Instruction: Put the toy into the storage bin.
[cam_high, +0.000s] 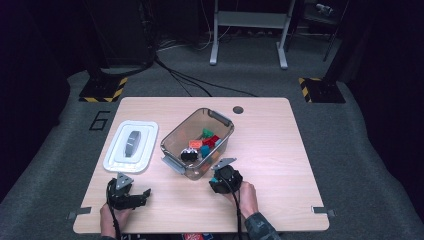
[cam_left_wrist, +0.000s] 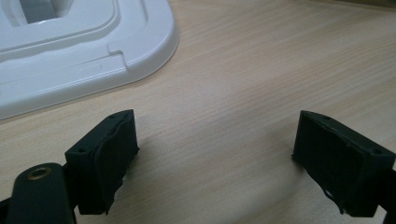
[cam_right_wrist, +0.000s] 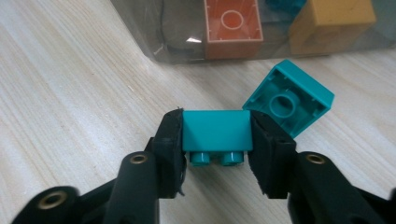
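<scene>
The right gripper (cam_right_wrist: 215, 140) has its two black jaws clamped on a teal toy brick (cam_right_wrist: 215, 130), one pad on each end face, with the brick's studs pointing back toward the hand and its long axis running straight across from jaw to jaw. The brick sits low over the wooden table (cam_right_wrist: 70, 93), and a second teal brick (cam_right_wrist: 292, 95) lies tilted just beyond it and off to the side, hollow underside up, its near corner very close to the outer jaw; whether they touch I cannot tell. Straight ahead of the jaws, near at hand, stands the wall of the clear plastic bin (cam_right_wrist: 154, 39), through which an orange brick (cam_right_wrist: 232, 28) and a yellow brick (cam_right_wrist: 334, 23) show. From above, the right gripper (cam_high: 223, 176) stands at the bin's (cam_high: 172, 145) near corner, so the bin lies forward and slightly left of the held brick, and this hand is much the nearer of the two to it. I judge the next move hinges on that: the loose brick crowds the outer jaw, so a straight lift should keep from dragging it. The left gripper (cam_left_wrist: 219, 154) rests on the table with its jaws wide apart on nothing, beside the white bin lid (cam_left_wrist: 84, 51), seen from above at the table's near left (cam_high: 127, 195).
</scene>
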